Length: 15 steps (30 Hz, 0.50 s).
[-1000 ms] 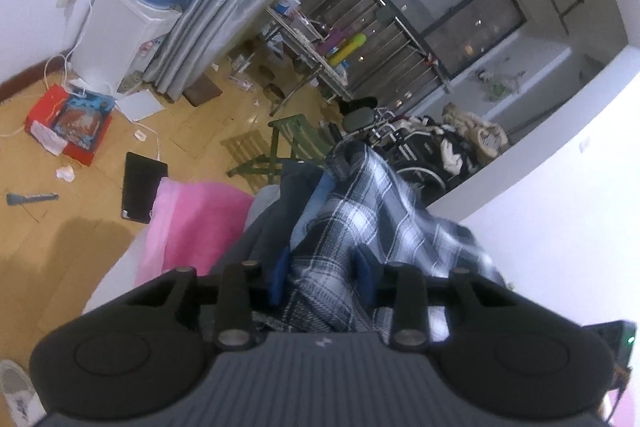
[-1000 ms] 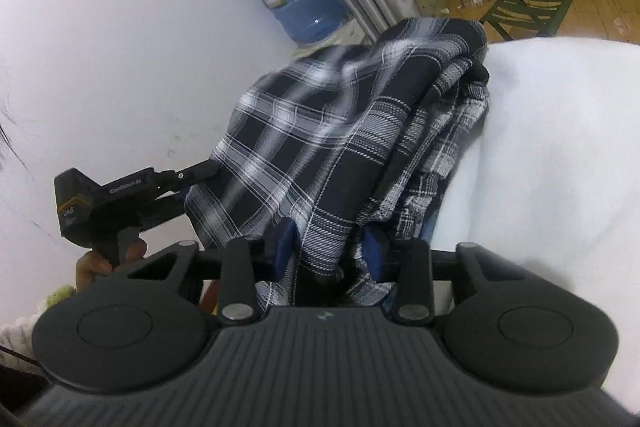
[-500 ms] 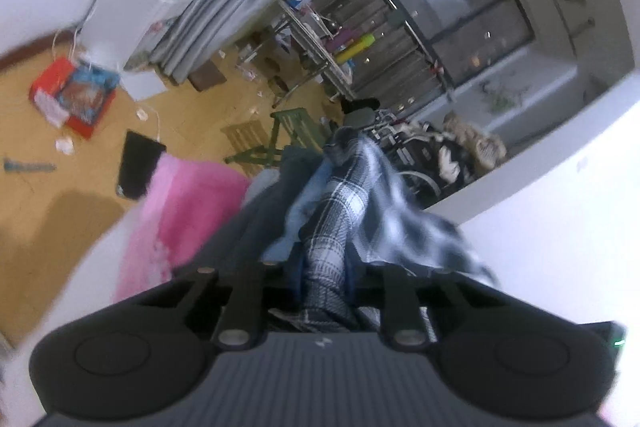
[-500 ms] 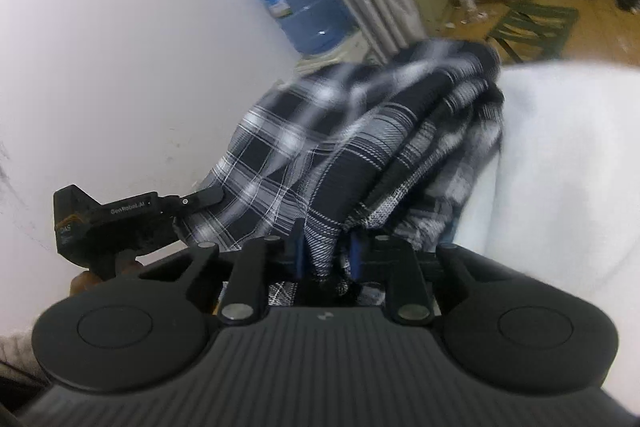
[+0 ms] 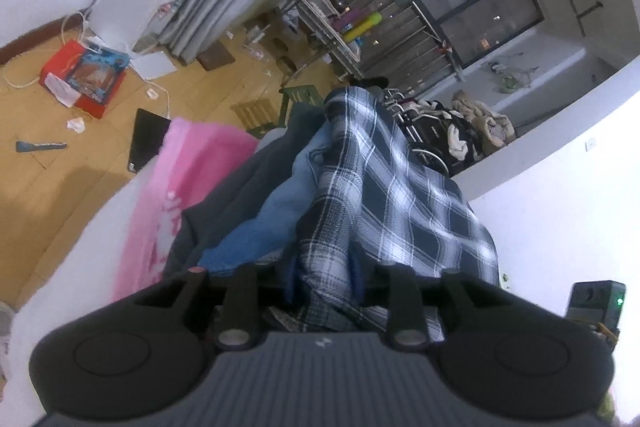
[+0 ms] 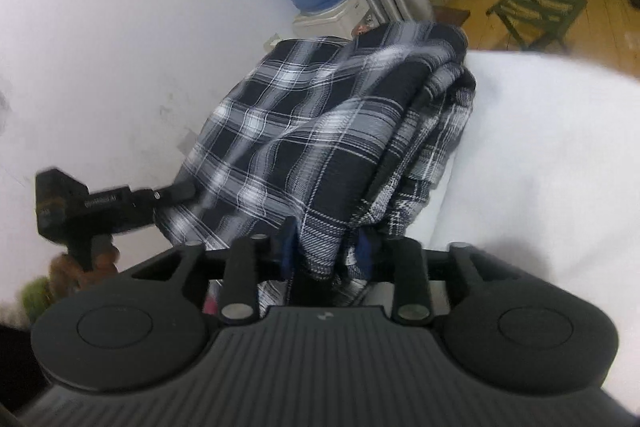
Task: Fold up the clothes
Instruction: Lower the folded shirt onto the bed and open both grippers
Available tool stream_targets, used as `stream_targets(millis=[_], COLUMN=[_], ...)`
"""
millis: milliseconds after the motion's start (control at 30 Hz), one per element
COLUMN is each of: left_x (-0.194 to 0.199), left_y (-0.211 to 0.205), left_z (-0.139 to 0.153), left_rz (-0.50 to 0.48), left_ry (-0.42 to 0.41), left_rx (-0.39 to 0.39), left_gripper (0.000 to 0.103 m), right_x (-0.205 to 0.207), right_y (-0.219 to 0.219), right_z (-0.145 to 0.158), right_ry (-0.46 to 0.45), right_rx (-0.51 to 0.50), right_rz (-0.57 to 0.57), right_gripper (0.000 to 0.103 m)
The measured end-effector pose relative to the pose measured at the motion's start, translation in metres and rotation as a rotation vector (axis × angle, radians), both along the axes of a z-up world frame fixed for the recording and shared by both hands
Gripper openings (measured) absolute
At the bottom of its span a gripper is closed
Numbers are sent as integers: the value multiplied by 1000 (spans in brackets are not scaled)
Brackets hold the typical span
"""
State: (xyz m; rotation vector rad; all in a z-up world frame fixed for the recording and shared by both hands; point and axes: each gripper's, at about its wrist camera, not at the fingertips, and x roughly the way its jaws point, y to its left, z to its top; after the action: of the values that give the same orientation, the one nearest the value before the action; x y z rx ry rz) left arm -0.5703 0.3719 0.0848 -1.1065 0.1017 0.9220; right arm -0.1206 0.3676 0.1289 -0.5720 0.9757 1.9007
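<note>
Left tool (image 5: 325, 269): a bunched fold of the plaid shirt (image 5: 384, 187) sits between its blue pads. Half a second earlier the pads squeezed a much narrower band of cloth; the jaws have just been opening, and the gap now matches the width seen one second ago. The pads touch the cloth on both sides, so the fold remains clamped.

Right tool (image 6: 326, 253): the same sequence applies. Its jaws have just been opening after a tight pinch half a second ago, and a thick gather of the plaid shirt (image 6: 320, 131) fills the gap from pad to pad. The shirt is clamped here too.

Shirt position: it hangs bunched between the two tools, lifted above the white bed cover (image 6: 540, 155). In the left wrist view it lies over a blue garment (image 5: 276, 219) and a dark garment (image 5: 240, 187), beside a pink blanket (image 5: 192, 167). Compared with one second ago, the shirt's upper surface is spread flatter and wider in the right wrist view, and its folded edge sits nearer the white cover.

The left tool (image 6: 120, 207) appears in the right wrist view at the shirt's left edge, gripped by a hand (image 6: 96, 259).
</note>
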Motion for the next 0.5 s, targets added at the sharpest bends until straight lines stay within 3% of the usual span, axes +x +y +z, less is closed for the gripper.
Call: stream_targets(millis=[100, 200, 300, 400, 500], left_x=[-6, -8, 12, 44, 72], left_y=[-8, -15, -13, -10, -7], left_z=[25, 52, 62, 52, 29], left_rz=[73, 91, 12, -105, -149], left_ry=[109, 149, 137, 181, 344], left_rx=[63, 176, 234, 250, 229], left_gripper=[56, 58, 60, 61, 52], right_x=[5, 7, -7, -26, -34], right_y=[-9, -18, -22, -21, -9], right_z=[22, 50, 62, 44, -7], right_ry=[-102, -185, -194, -201, -383], right_rx=[60, 206, 350, 393, 326], right_rz=[9, -26, 17, 106, 142], right_gripper=[41, 22, 15, 14, 11])
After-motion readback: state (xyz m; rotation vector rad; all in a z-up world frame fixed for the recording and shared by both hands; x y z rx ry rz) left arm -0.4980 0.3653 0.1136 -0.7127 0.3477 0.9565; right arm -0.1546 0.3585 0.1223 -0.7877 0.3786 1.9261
